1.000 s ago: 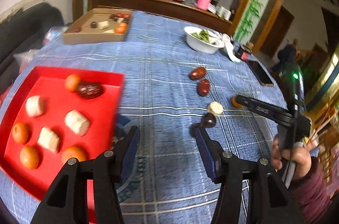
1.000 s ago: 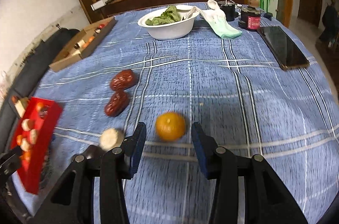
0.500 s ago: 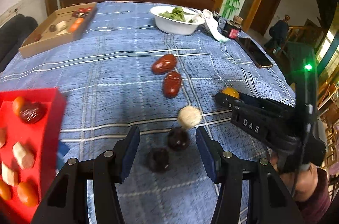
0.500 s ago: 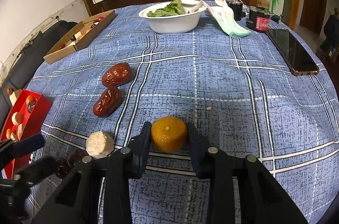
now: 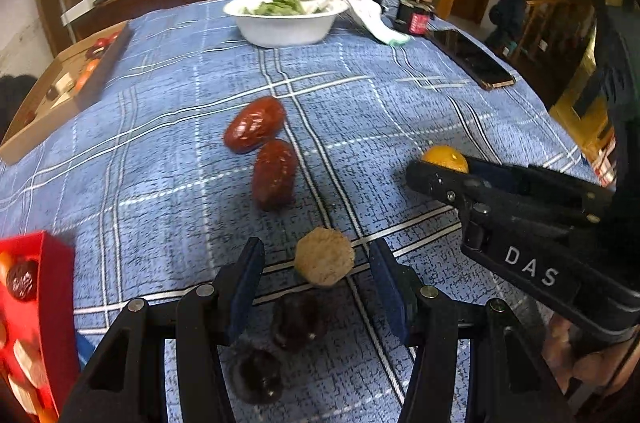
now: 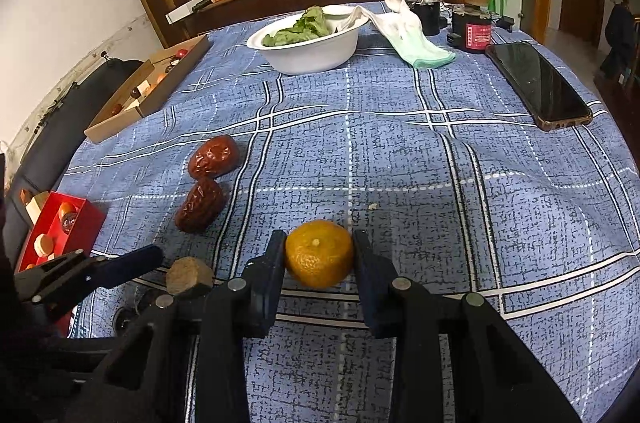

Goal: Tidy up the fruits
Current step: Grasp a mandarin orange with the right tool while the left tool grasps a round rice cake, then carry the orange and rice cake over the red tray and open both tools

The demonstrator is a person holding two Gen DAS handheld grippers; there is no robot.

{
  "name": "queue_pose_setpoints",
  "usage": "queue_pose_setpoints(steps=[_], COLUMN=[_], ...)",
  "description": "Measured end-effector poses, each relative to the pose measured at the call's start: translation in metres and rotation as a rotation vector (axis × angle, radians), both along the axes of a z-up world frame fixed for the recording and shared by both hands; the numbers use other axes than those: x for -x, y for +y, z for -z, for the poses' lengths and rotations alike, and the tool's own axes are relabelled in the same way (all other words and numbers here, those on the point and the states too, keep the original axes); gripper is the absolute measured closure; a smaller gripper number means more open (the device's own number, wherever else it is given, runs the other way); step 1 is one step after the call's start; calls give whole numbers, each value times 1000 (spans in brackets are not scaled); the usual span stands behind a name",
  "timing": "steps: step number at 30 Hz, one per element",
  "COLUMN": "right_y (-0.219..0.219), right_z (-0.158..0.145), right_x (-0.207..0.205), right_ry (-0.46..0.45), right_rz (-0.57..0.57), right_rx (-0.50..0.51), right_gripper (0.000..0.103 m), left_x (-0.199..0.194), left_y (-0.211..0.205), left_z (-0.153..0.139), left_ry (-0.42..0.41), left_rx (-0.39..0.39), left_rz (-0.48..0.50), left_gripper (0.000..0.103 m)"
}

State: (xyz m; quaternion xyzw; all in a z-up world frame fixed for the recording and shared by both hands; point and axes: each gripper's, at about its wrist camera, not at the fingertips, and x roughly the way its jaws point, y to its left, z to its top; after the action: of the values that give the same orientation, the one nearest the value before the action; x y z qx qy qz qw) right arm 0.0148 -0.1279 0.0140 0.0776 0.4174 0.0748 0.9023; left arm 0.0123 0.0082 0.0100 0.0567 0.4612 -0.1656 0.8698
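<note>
Left wrist cam first: the left gripper [image 5: 316, 287] sits released, jaws apart, with the pale round fruit piece [image 5: 324, 262] between the blue pads but touching neither. Only this view properly shows the two dark fruits [image 5: 298, 321] lying nearer the camera, inside the fork of the fingers, plus a person's hand [image 5: 580, 359] at the right edge. Two red dates [image 5: 264, 151] lie further out on the blue checked tablecloth [image 5: 160, 143], and the red tray [image 5: 52, 287] is at the near left.

Right wrist cam: the right gripper [image 6: 319, 257] is clenched on the small orange [image 6: 319, 253], both pads pressed against its sides. Here you see the whole orange; the other cam catches just its top. The phone [image 6: 538, 83] lies far right.
</note>
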Motion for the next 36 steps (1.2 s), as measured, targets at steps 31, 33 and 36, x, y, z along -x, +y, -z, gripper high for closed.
queue_pose_setpoints(steps=[31, 33, 36], right_y=[22, 37, 73], right_z=[-12, -24, -42], right_x=[19, 27, 42], right_ry=[-68, -75, -85], right_rz=[-49, -91, -189], right_rx=[44, 24, -3], right_gripper=[72, 72, 72], left_x=[111, 120, 129], left_y=[213, 233, 257], left_z=[-68, -66, -57], left_ry=[-179, -183, -175], left_rx=[207, 203, 205], left_rz=[-480, -520, -575], left_gripper=[73, 73, 73])
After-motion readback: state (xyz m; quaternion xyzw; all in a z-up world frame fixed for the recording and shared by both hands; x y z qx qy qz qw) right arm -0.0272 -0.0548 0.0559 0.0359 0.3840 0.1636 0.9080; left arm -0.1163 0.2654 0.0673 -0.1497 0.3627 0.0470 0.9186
